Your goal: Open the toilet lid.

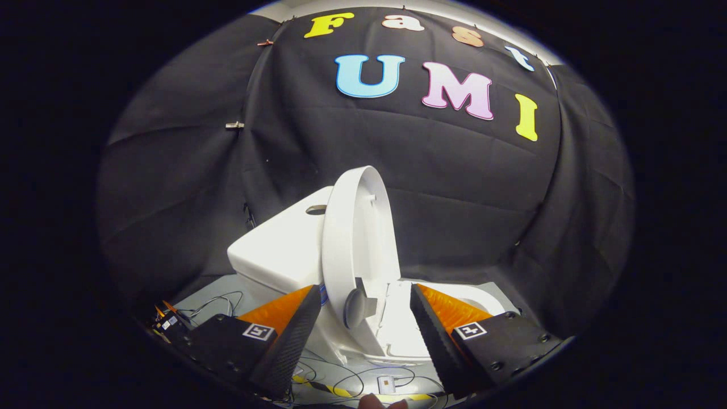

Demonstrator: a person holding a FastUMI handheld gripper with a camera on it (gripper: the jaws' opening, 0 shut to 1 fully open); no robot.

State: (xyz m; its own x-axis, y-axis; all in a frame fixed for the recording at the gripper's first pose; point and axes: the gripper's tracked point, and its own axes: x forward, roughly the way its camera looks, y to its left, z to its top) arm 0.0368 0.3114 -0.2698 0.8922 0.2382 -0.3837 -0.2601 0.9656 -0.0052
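Note:
A white toilet stands just ahead of my fingers. Its lid (356,238) is raised upright, leaning back against the tank (281,250), with its inner face turned toward the seat (483,295) on the right. A grey hinge cap (355,307) shows at the lid's base, in the gap between my fingers. My gripper (364,304) is open, its two black ribbed fingers (289,341) with orange backs spread wide on either side of the hinge. Nothing is pressed between them. A flush button (316,209) sits on top of the tank.
Thin black cables (216,304) and a small white box (387,386) lie on the pale floor around the toilet's base. A yellow-and-black striped strip (335,391) runs below the fingers. Black cloth closes the booth behind and on both sides. A fingertip (375,402) shows below the fingers.

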